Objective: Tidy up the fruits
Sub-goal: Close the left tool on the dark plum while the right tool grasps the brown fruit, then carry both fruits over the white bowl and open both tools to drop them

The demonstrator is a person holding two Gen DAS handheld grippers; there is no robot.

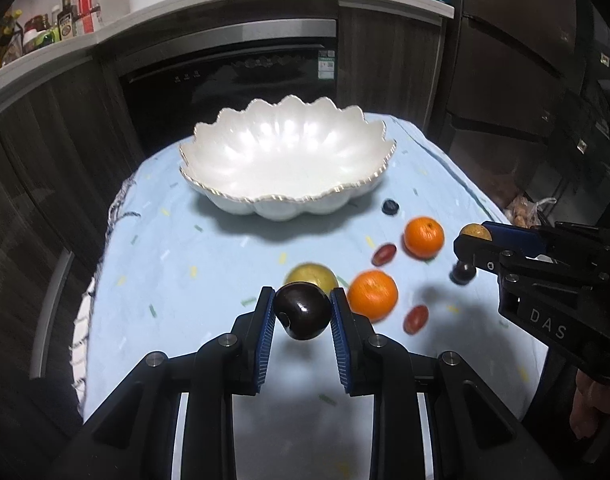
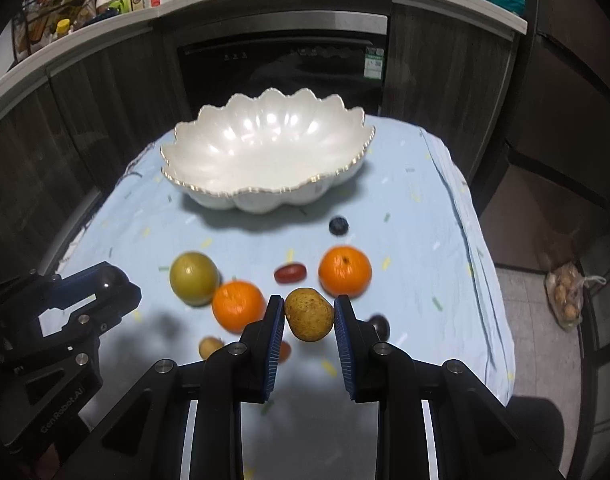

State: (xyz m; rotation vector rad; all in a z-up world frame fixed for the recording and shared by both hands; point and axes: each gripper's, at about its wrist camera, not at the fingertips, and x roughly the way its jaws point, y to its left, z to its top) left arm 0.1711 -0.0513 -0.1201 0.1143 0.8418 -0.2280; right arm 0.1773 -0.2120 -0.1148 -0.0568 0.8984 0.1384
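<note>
Gripping a glossy, dark round plum (image 1: 303, 312), the left tool (image 1: 303, 310) hung above the counter; the right tool (image 2: 309, 314) clamped a matte, speckled yellow-brown fruit (image 2: 309, 314) before the scalloped, pearly white bowl (image 2: 265, 196).

Overhead light falls bright on the white bowl (image 1: 285, 160), raising glare streaks on its inner wall, while the cabinets around stay dim. Soft shadows lie under the bowl on the surface (image 1: 193, 248). Fisheye bending curves and darkens both views' edges, and the oranges (image 2: 345, 272) look slightly smeared.
</note>
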